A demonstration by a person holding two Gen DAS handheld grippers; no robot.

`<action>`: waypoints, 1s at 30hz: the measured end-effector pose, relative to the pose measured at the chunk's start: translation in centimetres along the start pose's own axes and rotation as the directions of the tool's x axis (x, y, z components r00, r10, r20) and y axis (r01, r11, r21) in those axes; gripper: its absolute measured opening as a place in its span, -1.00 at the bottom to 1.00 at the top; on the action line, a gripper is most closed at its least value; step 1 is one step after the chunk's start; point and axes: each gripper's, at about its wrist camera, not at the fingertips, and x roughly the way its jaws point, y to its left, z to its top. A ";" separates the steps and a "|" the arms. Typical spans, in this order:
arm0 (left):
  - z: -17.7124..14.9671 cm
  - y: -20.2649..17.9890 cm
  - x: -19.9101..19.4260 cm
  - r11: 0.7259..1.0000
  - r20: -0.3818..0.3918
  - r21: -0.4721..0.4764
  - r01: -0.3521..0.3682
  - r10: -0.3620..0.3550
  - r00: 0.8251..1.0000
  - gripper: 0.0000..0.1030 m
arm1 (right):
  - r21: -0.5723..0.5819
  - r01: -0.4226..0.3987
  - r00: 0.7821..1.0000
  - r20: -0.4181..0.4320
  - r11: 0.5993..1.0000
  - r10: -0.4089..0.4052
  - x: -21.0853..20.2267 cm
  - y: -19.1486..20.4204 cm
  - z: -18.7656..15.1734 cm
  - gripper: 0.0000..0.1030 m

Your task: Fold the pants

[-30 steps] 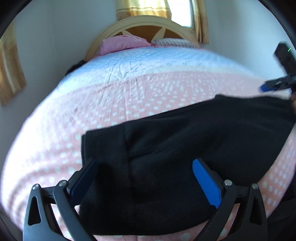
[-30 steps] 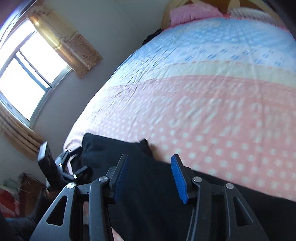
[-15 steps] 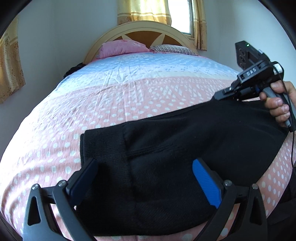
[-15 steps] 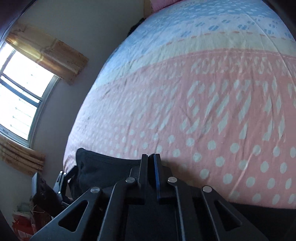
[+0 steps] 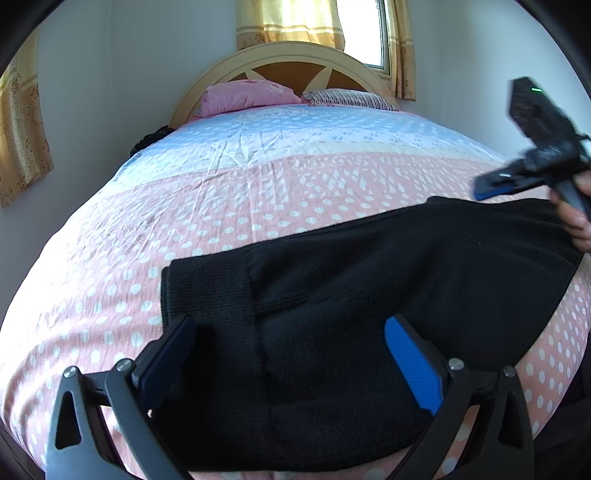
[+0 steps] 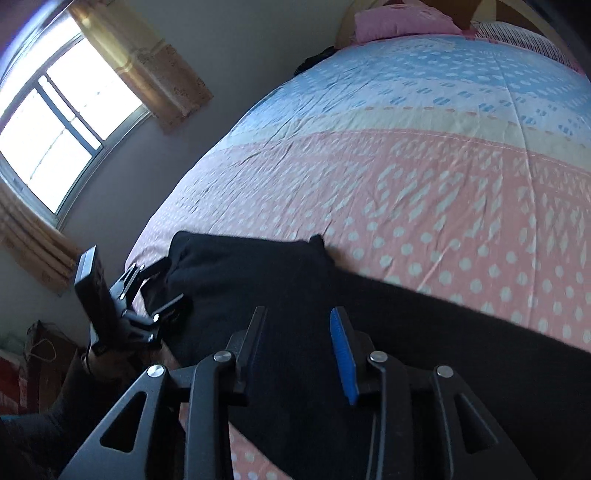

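While we hold a gripper in each hand above the bed (image 5: 229,206), the black pants (image 5: 369,295) lie flat across the pink dotted part of the bedspread, near its closest edge, with the ribbed waistband (image 5: 210,295) toward our left. Our left gripper (image 5: 291,354) hangs over that waistband end with its jaws spread wide; the dark pad (image 5: 166,358) sits near the left edge of the cloth and the blue pad (image 5: 412,365) over the cloth further right, and neither pinches any fabric, so this gripper is released. Our right gripper (image 6: 299,343) is above the other stretch of the pants (image 6: 280,295), its jaws opening; black cloth shows behind the gap, yet nothing is clamped between the pads. From the left wrist view the right gripper (image 5: 495,186) appears blurred just above the far edge of the pants, with our right hand (image 5: 576,218) on its handle. At the head of the bed a pink pillow (image 5: 251,96) and a striped pillow (image 5: 351,98) rest against the wooden headboard (image 5: 288,55), below a curtained window (image 5: 373,33)
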 end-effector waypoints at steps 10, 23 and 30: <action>0.1 -0.2 0.1 1.000 -0.002 0.000 -0.008 0.008 1.000 1.00 | -0.072 -0.011 1.000 -0.008 0.997 0.010 0.1 1.8 -7.1 -0.15; 4.2 -4.8 -3.1 1.000 0.092 -0.015 0.010 -0.008 0.996 1.00 | 0.254 0.160 0.899 0.362 0.954 -0.247 -17.8 -9.8 -12.6 -0.08; 6.0 -10.5 -0.1 0.994 0.064 -0.027 0.110 -0.108 0.992 1.00 | 0.561 0.218 0.776 0.397 0.799 -0.491 -28.5 -19.6 -19.6 -0.08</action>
